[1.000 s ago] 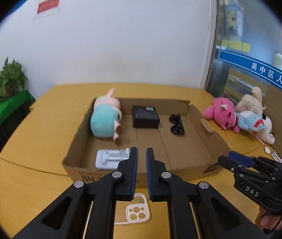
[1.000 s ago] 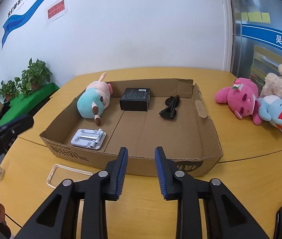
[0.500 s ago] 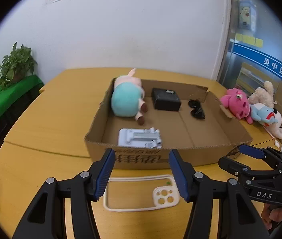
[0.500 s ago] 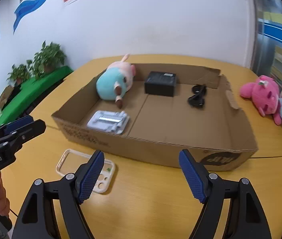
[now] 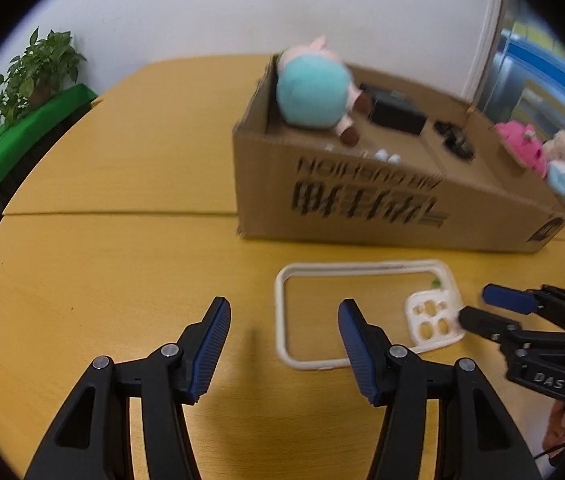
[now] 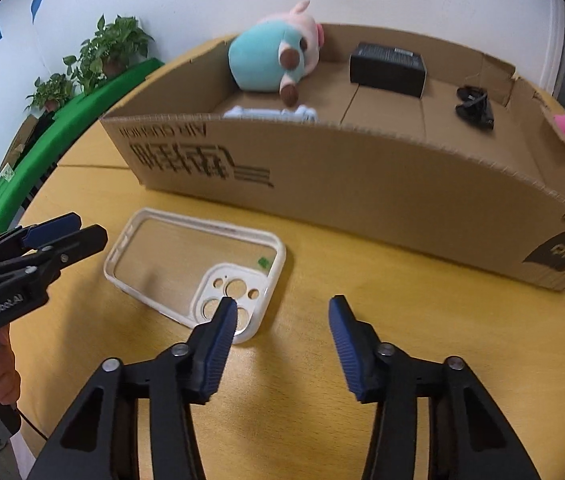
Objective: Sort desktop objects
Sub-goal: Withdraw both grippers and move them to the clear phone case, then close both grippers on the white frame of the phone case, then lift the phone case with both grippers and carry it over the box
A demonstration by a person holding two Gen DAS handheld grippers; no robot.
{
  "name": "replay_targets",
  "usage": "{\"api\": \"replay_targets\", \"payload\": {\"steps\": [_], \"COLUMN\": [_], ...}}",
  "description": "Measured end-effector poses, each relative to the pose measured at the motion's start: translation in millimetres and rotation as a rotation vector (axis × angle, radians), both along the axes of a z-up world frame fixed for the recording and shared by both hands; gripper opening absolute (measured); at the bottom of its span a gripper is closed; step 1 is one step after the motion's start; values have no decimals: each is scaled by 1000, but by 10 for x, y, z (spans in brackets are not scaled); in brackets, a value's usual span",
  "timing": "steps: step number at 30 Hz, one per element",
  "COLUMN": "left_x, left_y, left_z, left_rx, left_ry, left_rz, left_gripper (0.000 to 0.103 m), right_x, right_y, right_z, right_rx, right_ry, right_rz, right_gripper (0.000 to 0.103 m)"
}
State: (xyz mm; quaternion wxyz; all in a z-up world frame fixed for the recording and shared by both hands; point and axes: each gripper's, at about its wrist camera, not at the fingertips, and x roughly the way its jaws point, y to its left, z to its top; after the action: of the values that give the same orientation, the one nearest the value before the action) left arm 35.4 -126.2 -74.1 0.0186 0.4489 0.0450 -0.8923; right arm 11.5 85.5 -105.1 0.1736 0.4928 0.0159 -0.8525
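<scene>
A clear phone case with a white rim lies flat on the yellow table in front of the cardboard box; it also shows in the left wrist view. My right gripper is open, low over the table, its left finger at the case's camera-cutout corner. My left gripper is open, its right finger over the case's near-left edge. The box holds a teal and pink plush, a black box, black sunglasses and a white stand.
Pink and pale plush toys lie on the table right of the box. Potted plants on a green ledge stand beyond the table's left edge. A white wall is behind the table.
Both grippers opened wide and dropped low toward the phone case in front of the box. The case now lies close between them.
</scene>
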Motion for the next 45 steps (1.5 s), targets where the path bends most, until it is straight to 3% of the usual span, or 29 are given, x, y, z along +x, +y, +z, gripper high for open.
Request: {"api": "replay_targets", "payload": {"steps": [3,5,7,9,10,13,16,21,26,32,37,40,45], "left_x": [-62,-91,-86,-80,-84,-63,-26,71,257,33,-380,-647,-1101], "left_y": [-11,-16,14,27,20,44,60,106,271,428,802,959,1050], "left_z": [-149,-219,-230,-227,-223,-216,-206,-7,836,1610,1852,1885,1919], "left_rx": [24,41,17,27,46,39,16,13,-101,-80,-79,-41,30], "left_ry": [-44,-65,-59,-61,-63,-65,-69,-29,176,334,371,355,335], "left_rz": [7,5,2,-8,-13,-18,-17,-13,17,-34,-125,-161,-171], "left_gripper": [49,38,35,24,13,11,4,4,4,4,4,4,4], "right_x": [-22,-10,-7,-16,-12,-25,-5,26,242,230,53,-103,-564], "right_y": [-25,-61,-78,-70,-65,-59,-51,64,90,387,742,992,1152], "right_z": [-83,-94,-101,-102,-105,-96,-91,-44,648,1465,1834,1985,2119], "right_rx": [7,33,44,39,35,16,15,-41,-65,-128,-105,-129,-82], "right_ry": [-13,0,6,8,9,2,6,0,203,386,467,474,462], "right_rz": [5,13,20,21,19,27,27,13,25,-8,-75,-125,-138], "right_gripper": [38,35,30,28,27,13,13,10,11,11,11,11,11]}}
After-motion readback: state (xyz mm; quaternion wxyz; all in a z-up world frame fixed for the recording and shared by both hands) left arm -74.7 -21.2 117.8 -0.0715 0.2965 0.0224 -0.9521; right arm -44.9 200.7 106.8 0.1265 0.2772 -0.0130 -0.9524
